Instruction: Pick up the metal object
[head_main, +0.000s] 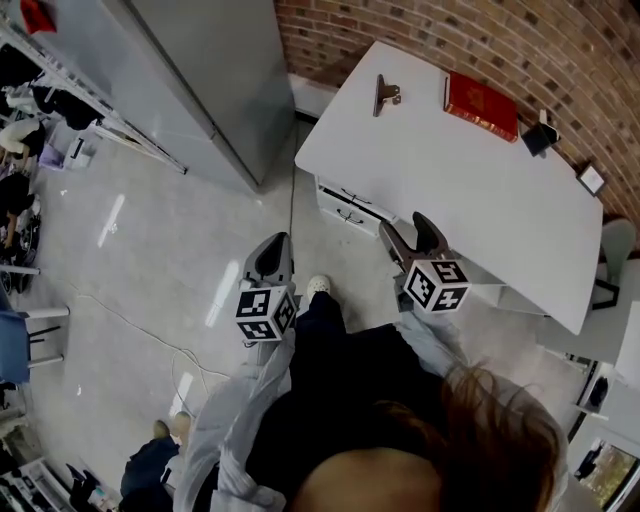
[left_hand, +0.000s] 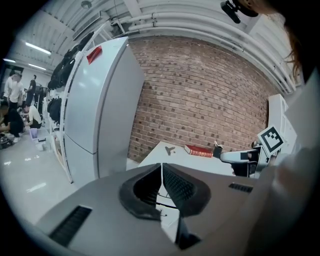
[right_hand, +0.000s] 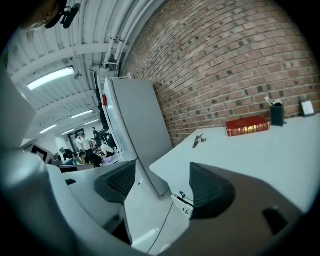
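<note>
Metal clip (head_main: 386, 95) lies untouched near the far edge of a white table (head_main: 480, 200), close to the brick wall (head_main: 420, 30). A red book (head_main: 481, 105) lies beside it to the right, and a small black holder (head_main: 540, 137) stands further along. A tall grey cabinet (head_main: 210, 80) stands left of the table.

A person stands on the floor just short of the table's near corner, holding both grippers out in front. The left gripper (head_main: 272, 255) hangs over the floor, well apart from the clip. Its own view shows the two jaws pressed together with nothing between them. The right gripper (head_main: 415, 235) is at the table's near edge, above the drawers (head_main: 350, 210). Its view shows the jaws spread wide and empty, with the clip in sight far ahead across the tabletop.

By the look of it, the task has barely begun: neither gripper has reached the clip, and nothing is gripped or lifted. The whole pick appears to be left. One gripper has to be carried across the table to the clip, its jaws set around the clip and closed on it, and the clip raised clear. The right gripper seems the better placed for this, since it is the nearer one and stands open.
</note>
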